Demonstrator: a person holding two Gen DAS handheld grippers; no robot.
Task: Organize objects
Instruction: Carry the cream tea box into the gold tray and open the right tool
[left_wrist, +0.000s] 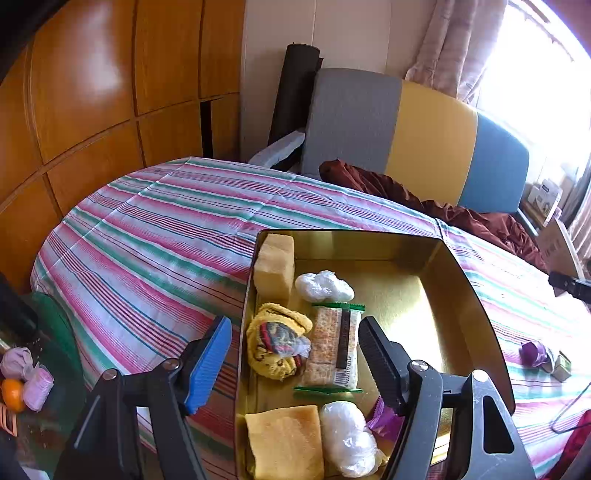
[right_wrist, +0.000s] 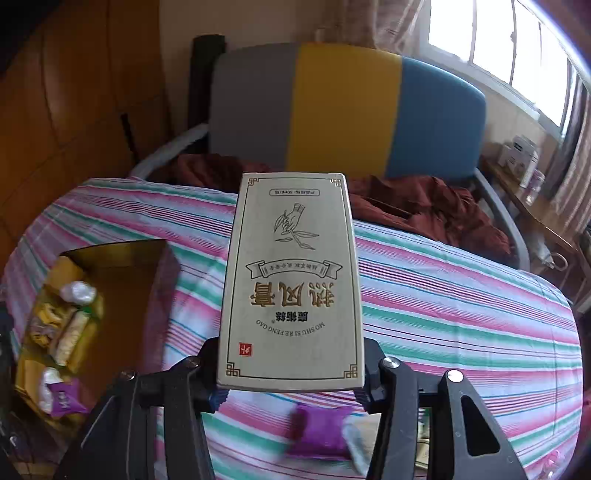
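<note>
A gold tin (left_wrist: 461, 280) sits on the striped bed and holds yellow cakes, white wrapped sweets, a cracker packet (left_wrist: 332, 343), a yellow sock bundle (left_wrist: 273, 339) and a purple sachet (left_wrist: 384, 421). My left gripper (left_wrist: 295, 358) is open and hovers over the tin's near left part, empty. My right gripper (right_wrist: 291, 395) is shut on a beige printed box (right_wrist: 291, 288) and holds it upright above the bed. The tin also shows at the left in the right wrist view (right_wrist: 122, 254). A purple sachet (right_wrist: 321, 432) lies on the bed under the box.
A grey, yellow and blue headboard (left_wrist: 417, 136) and a dark red blanket (left_wrist: 443, 206) lie at the far end of the bed. A purple sachet and small packets (left_wrist: 543, 356) lie right of the tin. A side table with an orange (left_wrist: 13, 393) stands at left.
</note>
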